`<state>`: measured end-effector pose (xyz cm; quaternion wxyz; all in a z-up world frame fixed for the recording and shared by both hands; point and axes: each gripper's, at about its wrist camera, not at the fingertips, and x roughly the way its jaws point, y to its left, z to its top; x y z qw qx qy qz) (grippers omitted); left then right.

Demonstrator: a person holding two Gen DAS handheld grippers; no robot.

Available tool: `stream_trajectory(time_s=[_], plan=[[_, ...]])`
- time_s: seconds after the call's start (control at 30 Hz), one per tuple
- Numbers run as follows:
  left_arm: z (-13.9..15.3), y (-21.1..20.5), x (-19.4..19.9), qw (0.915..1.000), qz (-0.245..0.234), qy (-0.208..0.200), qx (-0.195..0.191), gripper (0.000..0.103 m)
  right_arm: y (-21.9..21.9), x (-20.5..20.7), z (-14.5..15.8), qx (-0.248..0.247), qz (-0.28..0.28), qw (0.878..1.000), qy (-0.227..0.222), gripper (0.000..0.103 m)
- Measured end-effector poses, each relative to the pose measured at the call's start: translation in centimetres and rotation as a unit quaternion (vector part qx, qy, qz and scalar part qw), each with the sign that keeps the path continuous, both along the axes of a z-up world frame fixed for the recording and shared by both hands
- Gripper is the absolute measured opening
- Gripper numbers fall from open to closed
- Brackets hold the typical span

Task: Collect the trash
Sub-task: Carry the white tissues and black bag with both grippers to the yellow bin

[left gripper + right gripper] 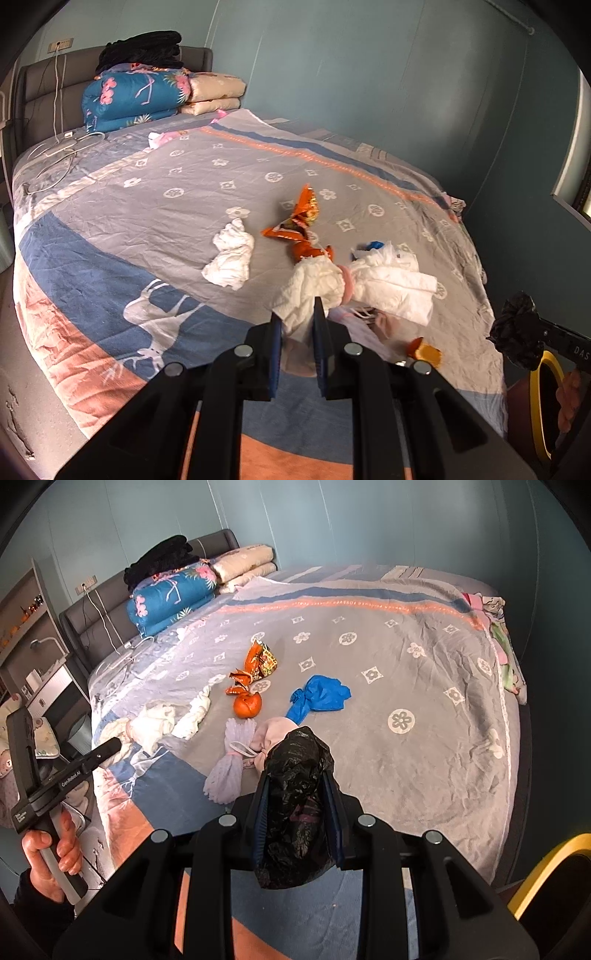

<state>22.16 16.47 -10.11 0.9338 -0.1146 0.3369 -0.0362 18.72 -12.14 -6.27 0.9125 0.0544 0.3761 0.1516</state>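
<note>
Behind the white tissue wad (314, 291): blue bag (373, 245) mostly hidden, orange (308, 253) partly covered. Right of it, yellow-rimmed bin (546, 402) cut by frame edge; shelf items (27, 614) too small to identify.

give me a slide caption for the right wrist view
Right gripper clamps a crumpled black plastic bag above a bed strewn with trash.

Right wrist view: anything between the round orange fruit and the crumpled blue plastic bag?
Nothing: only bare grey bedspread between the round orange fruit and the crumpled blue plastic bag.

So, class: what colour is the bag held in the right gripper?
Black bag, clearest in the right wrist view.
</note>
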Motion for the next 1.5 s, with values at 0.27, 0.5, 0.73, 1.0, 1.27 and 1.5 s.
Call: stream_trajectory(time_s=[0.27, 0.5, 0.73, 1.0, 1.27, 1.5], plan=[[1.2, -3.3, -1.5, 0.9995, -0.027, -0.012, -0.008, 0.014, -2.3, -3.1, 2.7, 0.009, -0.009, 0.999, -0.032, 0.026], [2.3, -6.2, -3.0, 0.9983, -0.053, -0.019, -0.014, 0.014, -4.5, -5.8, 4.9, 0.015, -0.02, 0.998, -0.061, 0.026], [3.2, -8.7, -4.7, 0.9967, -0.077, -0.023, -0.015, 0.014, -6.8, -8.0, 6.5, 0.021, -0.034, 0.996, -0.079, 0.027], [4.0, -12.2, -5.9, 0.9935, -0.111, -0.023, -0.011, 0.014, -10.1, -10.6, 7.9, 0.027, -0.058, 0.993, -0.098, 0.027], [4.8, -15.7, -7.1, 0.9882, -0.15, -0.029, 0.003, 0.014, -13.5, -13.2, 8.7, 0.03, -0.086, 0.99, -0.11, 0.027], [5.8, -18.5, -8.4, 0.982, -0.184, -0.04, 0.005, 0.014, -16.1, -15.0, 9.4, 0.033, -0.112, 0.986, -0.116, 0.027]])
